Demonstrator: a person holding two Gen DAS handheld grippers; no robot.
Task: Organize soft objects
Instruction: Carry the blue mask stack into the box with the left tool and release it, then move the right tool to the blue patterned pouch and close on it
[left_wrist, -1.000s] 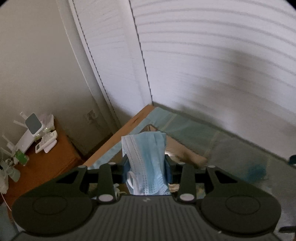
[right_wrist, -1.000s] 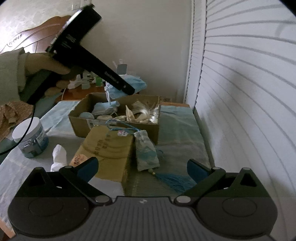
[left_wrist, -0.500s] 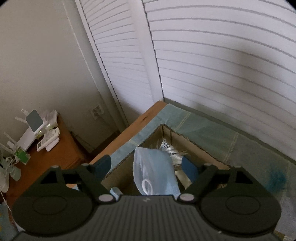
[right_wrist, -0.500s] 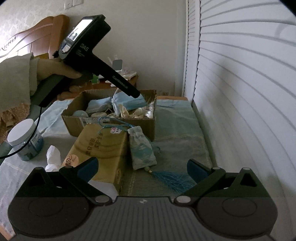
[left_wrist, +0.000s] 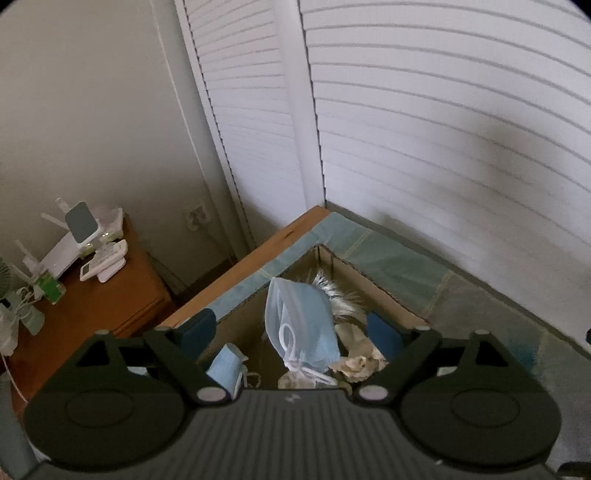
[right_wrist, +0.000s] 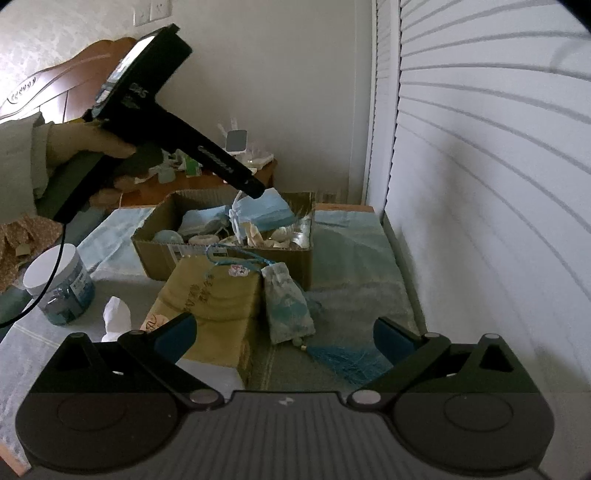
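A blue face mask (left_wrist: 303, 325) lies loose in the open cardboard box (left_wrist: 384, 291), on top of other soft items. My left gripper (left_wrist: 291, 328) is open just above it, apart from the mask. In the right wrist view the box (right_wrist: 229, 254) stands at the back of the bed, the mask (right_wrist: 269, 210) at its far side, and the left gripper (right_wrist: 255, 190) hovers over it. My right gripper (right_wrist: 286, 336) is open and empty, above a blue patterned sachet (right_wrist: 288, 302) with a tassel.
A tan paper-wrapped package (right_wrist: 210, 295) lies in front of the box. A white-lidded jar (right_wrist: 59, 284) and a white tissue (right_wrist: 116, 317) sit to the left. White slatted doors (right_wrist: 480, 184) run along the right. A bedside table (left_wrist: 88, 302) with devices stands beyond the bed.
My left gripper opened and let the blue mask drop into the box, then stayed above it. My right gripper stayed open and shifted only slightly.
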